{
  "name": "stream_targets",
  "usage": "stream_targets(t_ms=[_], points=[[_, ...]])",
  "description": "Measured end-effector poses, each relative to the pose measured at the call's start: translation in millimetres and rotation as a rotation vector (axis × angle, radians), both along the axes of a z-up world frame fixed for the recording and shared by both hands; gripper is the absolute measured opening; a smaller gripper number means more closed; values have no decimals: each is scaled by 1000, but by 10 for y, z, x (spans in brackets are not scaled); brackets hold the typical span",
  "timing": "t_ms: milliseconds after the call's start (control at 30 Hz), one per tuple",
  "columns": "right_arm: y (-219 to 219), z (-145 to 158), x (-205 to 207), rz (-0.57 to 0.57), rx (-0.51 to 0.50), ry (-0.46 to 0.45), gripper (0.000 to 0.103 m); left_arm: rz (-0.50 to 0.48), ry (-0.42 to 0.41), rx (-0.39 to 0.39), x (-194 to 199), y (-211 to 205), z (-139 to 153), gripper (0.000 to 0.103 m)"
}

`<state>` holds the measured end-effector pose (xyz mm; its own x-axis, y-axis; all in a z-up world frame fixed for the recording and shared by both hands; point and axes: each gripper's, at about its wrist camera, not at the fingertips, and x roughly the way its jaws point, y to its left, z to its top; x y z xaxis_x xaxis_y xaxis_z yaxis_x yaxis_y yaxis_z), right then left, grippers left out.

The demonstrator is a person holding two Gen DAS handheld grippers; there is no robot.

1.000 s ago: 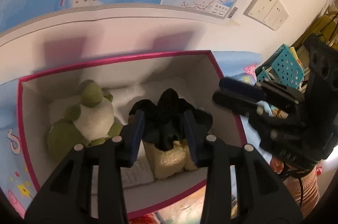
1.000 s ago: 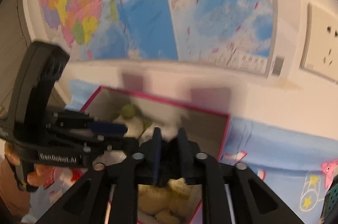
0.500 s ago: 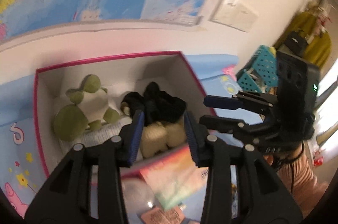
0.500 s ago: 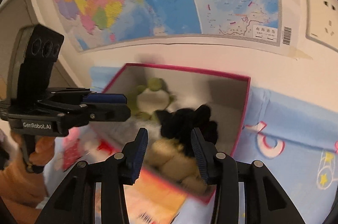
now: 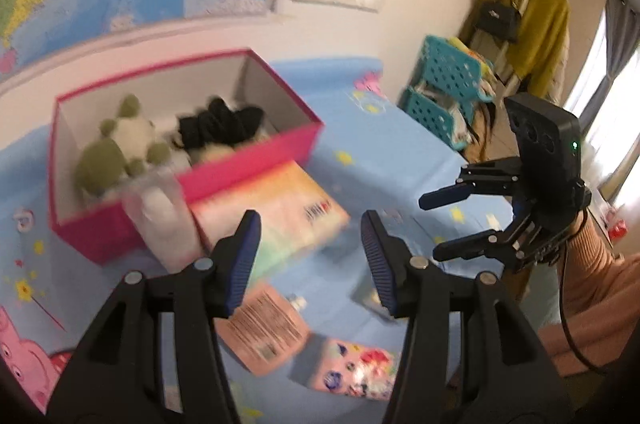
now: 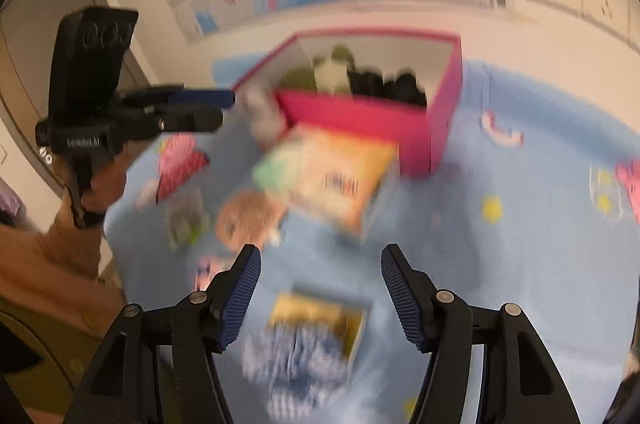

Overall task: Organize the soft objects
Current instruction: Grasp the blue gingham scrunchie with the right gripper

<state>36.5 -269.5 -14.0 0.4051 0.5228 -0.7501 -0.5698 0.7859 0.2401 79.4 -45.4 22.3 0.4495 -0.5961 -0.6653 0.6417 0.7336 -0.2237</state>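
A pink box (image 5: pixel 248 164) stands on the blue cloth and holds a green and white plush turtle (image 5: pixel 116 148) and a black soft item (image 5: pixel 220 124). The box (image 6: pixel 360 116), the turtle (image 6: pixel 328 72) and the black item (image 6: pixel 384 84) also show in the right wrist view. My left gripper (image 5: pixel 310 260) is open and empty, well back from the box. My right gripper (image 6: pixel 320 288) is open and empty above the cloth. Each gripper shows in the other's view: the right one (image 5: pixel 460 220) and the left one (image 6: pixel 208 108).
A colourful flat box (image 5: pixel 280 216) lies in front of the pink box beside a clear plastic container (image 5: pixel 160 208). A pink packet (image 5: pixel 260 328) and a small printed pack (image 5: pixel 348 372) lie nearer. A blue-yellow box (image 6: pixel 312 336) lies under my right gripper. Teal baskets (image 5: pixel 444 84) stand right.
Both grippers have pulled back from the pink box and opened wide. The black soft item stays in the box beside the turtle. More of the cloth and its packets has come into view.
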Motion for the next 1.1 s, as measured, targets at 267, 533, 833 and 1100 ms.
stream_targets(t_ms=[267, 533, 833, 1100], points=[[-102, -383, -171, -36, -6, 99, 64, -63, 82, 10, -282, -207, -344, 54], [-58, -482, -253, -39, -8, 105, 34, -120, 153, 25, -421, -380, -563, 54], [-116, -241, -362, -51, 24, 35, 14, -225, 235, -12, -500, -633, -734, 54], [-10, 244, -355, -25, 55, -89, 14, -250, 182, -61, -453, -739, -523, 54]])
